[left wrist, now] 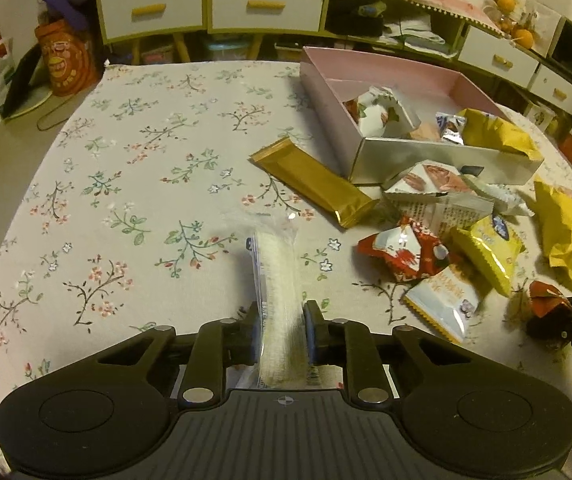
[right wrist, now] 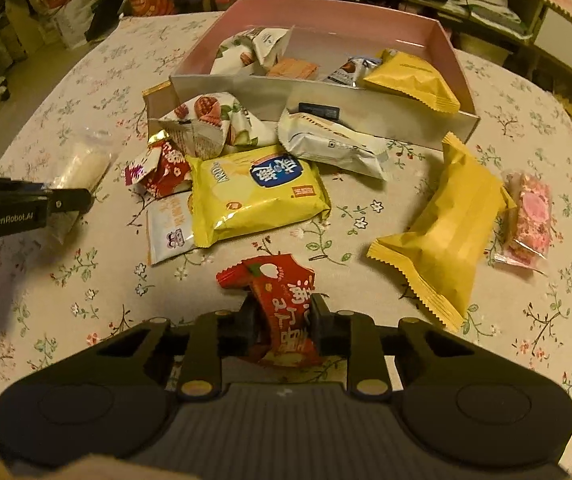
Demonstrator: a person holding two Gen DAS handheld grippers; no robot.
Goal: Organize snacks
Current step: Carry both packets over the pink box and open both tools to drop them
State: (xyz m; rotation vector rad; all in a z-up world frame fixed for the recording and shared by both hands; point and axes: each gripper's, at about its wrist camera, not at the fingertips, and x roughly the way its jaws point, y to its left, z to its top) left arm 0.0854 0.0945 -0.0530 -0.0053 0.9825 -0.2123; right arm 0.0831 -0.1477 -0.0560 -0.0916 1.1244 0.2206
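**Snacks: both grippers loaded, box lies ahead**

Snacks mostly loose on the floral tablecloth (right wrist: 526, 128), a few already in the pink box (right wrist: 452, 46). Left gripper (left wrist: 282, 322) is clamped on a clear-wrapped pale bar (left wrist: 276, 276); bar's long axis runs straight forward along the fingers, its far end sticking out past the tips above the cloth. Right gripper (right wrist: 282, 320) is clamped on a red snack packet (right wrist: 282, 300), packet crumpled between the jaws, top end fanning out ahead.

Key relation: box sits ahead of both grippers. From the left wrist view it lies forward and to the right, with a gold bar (left wrist: 314, 180) lying diagonally on the cloth between gripper and box, just beside the box corner. From the right wrist view the box is almost dead ahead, across the pile: yellow biscuit pack (right wrist: 258, 196), white packet (right wrist: 334, 144), floral-print packet (right wrist: 206, 124). Right gripper looks the nearer and better lined up. Judgement: it goes straight forward over the pile, while left has to swing right.

Box divider visible; near compartment holds floral packet, orange wafer, small blue-silver packet, and a yellow pouch (right wrist: 410, 76) hanging over the front wall. Far compartment looks empty.

Still loose at the right: big yellow pouch (right wrist: 442, 232), pink-wrapped sweet (right wrist: 530, 216) touching its far side.
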